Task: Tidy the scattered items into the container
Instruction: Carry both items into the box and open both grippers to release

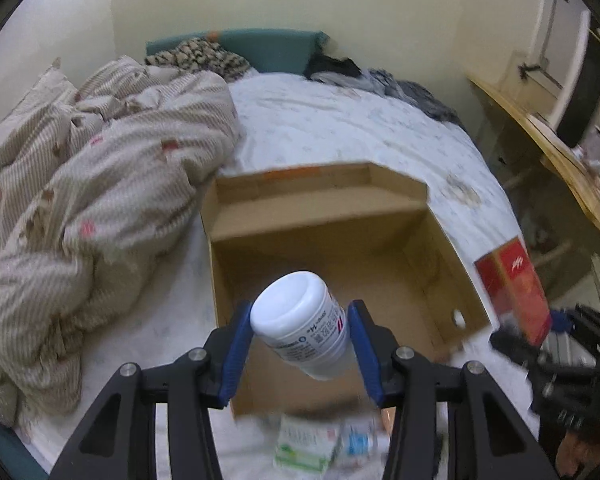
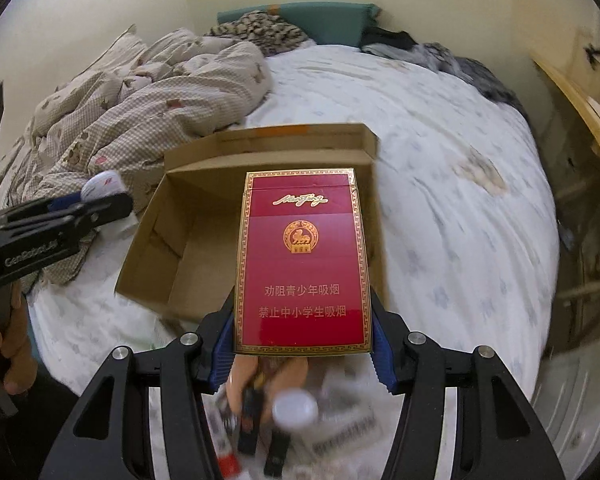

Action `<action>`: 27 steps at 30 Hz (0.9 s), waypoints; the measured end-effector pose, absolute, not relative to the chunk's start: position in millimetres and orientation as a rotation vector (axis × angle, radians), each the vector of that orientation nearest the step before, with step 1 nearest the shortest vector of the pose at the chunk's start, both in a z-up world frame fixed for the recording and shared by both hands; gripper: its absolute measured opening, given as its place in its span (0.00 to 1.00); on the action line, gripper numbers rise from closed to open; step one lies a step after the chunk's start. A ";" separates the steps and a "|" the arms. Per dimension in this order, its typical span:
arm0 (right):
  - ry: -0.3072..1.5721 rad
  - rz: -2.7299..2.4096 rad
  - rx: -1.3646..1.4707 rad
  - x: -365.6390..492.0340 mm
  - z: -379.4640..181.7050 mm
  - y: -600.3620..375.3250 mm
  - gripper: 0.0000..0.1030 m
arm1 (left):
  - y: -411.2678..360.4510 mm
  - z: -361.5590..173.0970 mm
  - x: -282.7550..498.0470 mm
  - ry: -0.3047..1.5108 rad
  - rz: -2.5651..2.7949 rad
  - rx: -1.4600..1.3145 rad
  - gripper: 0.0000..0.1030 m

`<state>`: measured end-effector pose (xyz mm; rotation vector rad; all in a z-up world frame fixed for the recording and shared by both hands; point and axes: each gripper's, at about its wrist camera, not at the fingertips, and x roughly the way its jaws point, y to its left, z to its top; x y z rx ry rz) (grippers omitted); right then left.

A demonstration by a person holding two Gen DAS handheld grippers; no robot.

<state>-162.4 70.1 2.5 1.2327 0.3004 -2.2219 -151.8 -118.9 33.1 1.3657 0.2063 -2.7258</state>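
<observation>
White pill bottle (image 1: 302,322) tilted above the open, empty cardboard box (image 1: 324,248) on the bed; red cigarette pack (image 2: 303,264) upright beside it

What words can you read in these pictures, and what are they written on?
"NanJing", in gold script: flat red cigarette pack with gold border.
"劝阻青少年吸烟": same pack.
"禁止中小学生吸烟": same pack.
"GenRobot.AI": black body of the left gripper.
Round white plastic pill bottle: label too blurred.
Small boxes on the bed: unreadable.
</observation>
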 end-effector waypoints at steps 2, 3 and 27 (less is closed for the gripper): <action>0.316 -2.203 1.244 -179.0 -5.2 55.1 0.58 | -120.6 24.7 -166.6 0.218 -2.717 1.366 0.47; 0.330 -2.194 1.254 -186.2 -11.6 47.7 0.58 | -120.5 15.3 -176.2 0.214 -2.712 1.387 0.47; 0.601 -1.998 1.476 -213.2 -125.6 -6.2 0.68 | -114.8 -92.6 -229.0 -0.047 -2.514 1.618 0.64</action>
